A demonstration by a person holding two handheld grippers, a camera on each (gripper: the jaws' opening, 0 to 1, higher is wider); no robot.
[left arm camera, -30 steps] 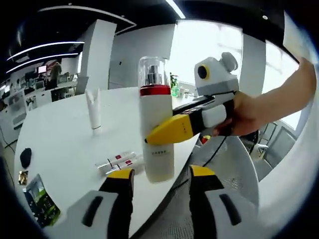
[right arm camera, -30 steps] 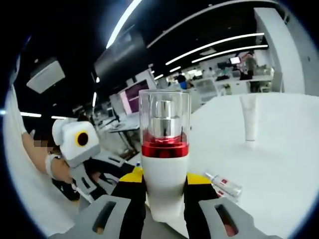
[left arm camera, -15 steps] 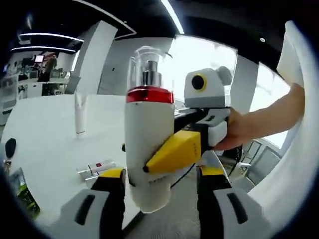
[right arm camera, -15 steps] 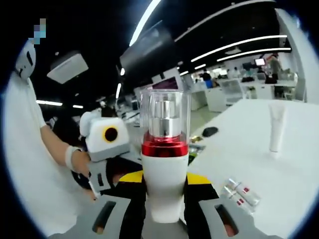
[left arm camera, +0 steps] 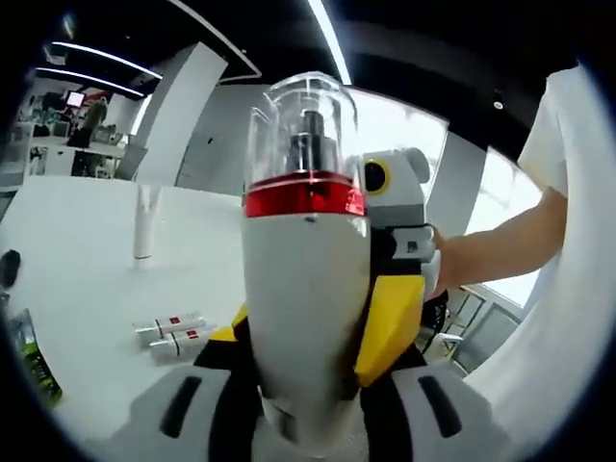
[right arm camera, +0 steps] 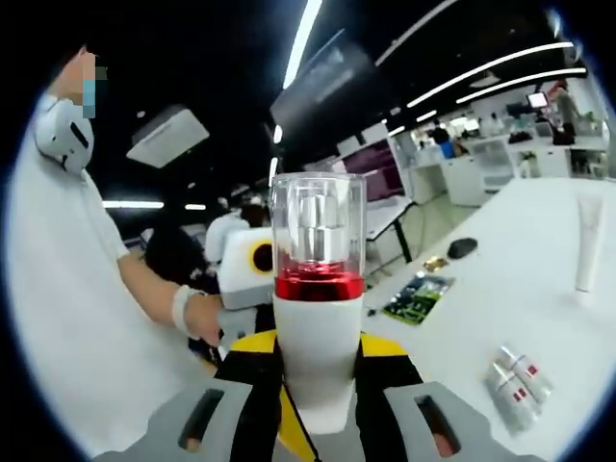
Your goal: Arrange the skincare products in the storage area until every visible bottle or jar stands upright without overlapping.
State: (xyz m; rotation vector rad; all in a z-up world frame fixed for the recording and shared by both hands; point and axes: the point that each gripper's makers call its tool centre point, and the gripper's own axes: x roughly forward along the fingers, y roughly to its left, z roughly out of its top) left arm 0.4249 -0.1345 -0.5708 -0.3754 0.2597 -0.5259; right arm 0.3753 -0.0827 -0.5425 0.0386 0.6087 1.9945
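White tabletop (right arm camera: pixel 539 289) stretches out under the office lights, and above it the pump bottle (right arm camera: pixel 319 318) with its red collar and clear cap is off the surface, upright, the right gripper (right arm camera: pixel 320 371) clamped on its lower body. Close in, the left gripper (left arm camera: pixel 308 385) brackets the bottle's base; whether it bites, I cannot tell. Best bet: one firm grip, lower it vertically onto bare table, well apart from the standing white tube (right arm camera: pixel 588 241) and the two small tubes (right arm camera: pixel 517 377) lying flat.
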